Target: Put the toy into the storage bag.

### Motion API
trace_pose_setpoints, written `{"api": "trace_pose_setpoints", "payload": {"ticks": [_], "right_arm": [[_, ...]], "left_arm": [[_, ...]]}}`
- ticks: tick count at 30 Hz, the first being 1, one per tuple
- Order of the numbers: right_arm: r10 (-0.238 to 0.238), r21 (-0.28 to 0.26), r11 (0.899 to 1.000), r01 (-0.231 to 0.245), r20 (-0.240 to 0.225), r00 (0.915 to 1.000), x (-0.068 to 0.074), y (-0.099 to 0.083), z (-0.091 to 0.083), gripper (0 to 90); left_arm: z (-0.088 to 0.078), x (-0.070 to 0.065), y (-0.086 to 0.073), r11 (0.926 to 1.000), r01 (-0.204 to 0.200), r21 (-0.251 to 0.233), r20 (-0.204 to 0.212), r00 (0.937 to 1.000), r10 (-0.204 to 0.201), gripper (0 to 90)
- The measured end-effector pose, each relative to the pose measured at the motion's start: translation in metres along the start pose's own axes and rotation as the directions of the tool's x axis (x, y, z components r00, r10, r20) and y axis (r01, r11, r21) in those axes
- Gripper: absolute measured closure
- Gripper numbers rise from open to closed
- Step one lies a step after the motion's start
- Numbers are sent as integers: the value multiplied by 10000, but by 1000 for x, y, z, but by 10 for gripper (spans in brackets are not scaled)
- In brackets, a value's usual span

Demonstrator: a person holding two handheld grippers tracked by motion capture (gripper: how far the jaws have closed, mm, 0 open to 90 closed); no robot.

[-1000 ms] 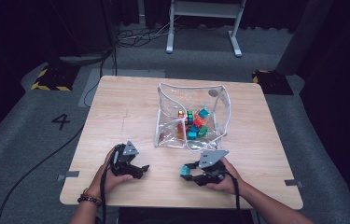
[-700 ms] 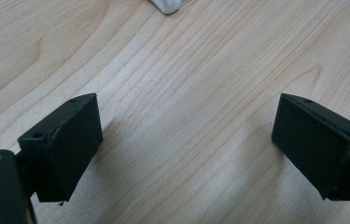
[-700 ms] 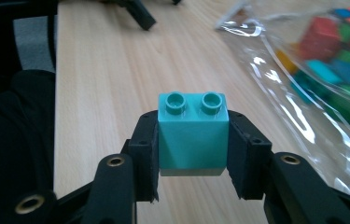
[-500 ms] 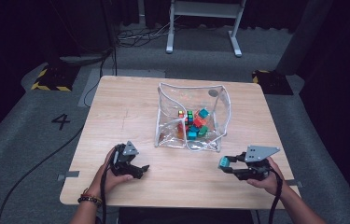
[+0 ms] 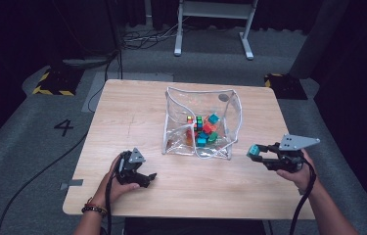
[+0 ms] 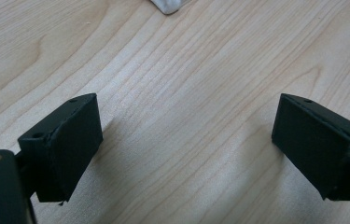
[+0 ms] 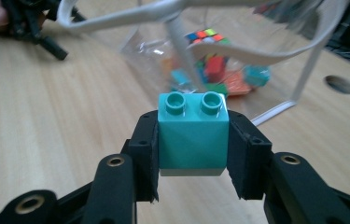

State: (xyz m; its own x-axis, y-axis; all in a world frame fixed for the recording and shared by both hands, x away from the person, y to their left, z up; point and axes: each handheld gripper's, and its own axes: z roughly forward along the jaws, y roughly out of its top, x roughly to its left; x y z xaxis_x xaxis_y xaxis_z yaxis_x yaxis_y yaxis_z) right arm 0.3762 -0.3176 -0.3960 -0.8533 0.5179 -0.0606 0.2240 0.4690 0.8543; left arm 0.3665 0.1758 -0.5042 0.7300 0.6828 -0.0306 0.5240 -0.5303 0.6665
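Right claw [image 7: 192, 154] grips teal brick [image 7: 192, 135] | left claw [image 6: 182, 149] wide, empty | keep your squeeze square; clear bag [image 5: 200, 125] lies ahead-left.

Light wooden table [image 5: 137, 117], clear plastic bag [image 5: 200, 125] of bricks near centre

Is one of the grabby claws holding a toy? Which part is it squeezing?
Yes. The right gripper holds a teal two-stud block, its jaws pressing the block's two opposite side faces, studs up. The left gripper is open and holds nothing.
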Motion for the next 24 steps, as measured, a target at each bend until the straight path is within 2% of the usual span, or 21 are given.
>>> {"api": "trace_pose_setpoints", "payload": {"ticks": [6, 10, 13, 14, 16, 24], "right_arm": [[104, -453, 9989, -89, 318, 9994, -19, 26, -9, 594], [-57, -736, 9972, 104, 648, 9979, -28, 45, -11, 594], [96, -1083, 9941, -16, 739, 9972, -34, 58, -12, 594], [26, -1289, 9916, 68, 729, 9973, -37, 62, -12, 594], [199, -1425, 9897, -109, 620, 9979, -39, 69, -11, 594], [-60, -1189, 9928, 126, 555, 9984, -40, 95, 10, 594]], "left_arm": [[0, 0, 0, 10000, 6, -19, -13, 10000, -6, 88], [0, 0, 0, 10000, 1, -9, -4, 10000, -1, 88], [0, 0, 0, 10000, 1, -9, -6, 10000, -1, 88], [0, 0, 0, 10000, -1, -11, -6, 10000, 1, 88], [0, 0, 0, 10000, 3, -21, -10, 10000, -3, 88], [0, 0, 0, 10000, 2, -9, -6, 10000, -2, 88]]}}
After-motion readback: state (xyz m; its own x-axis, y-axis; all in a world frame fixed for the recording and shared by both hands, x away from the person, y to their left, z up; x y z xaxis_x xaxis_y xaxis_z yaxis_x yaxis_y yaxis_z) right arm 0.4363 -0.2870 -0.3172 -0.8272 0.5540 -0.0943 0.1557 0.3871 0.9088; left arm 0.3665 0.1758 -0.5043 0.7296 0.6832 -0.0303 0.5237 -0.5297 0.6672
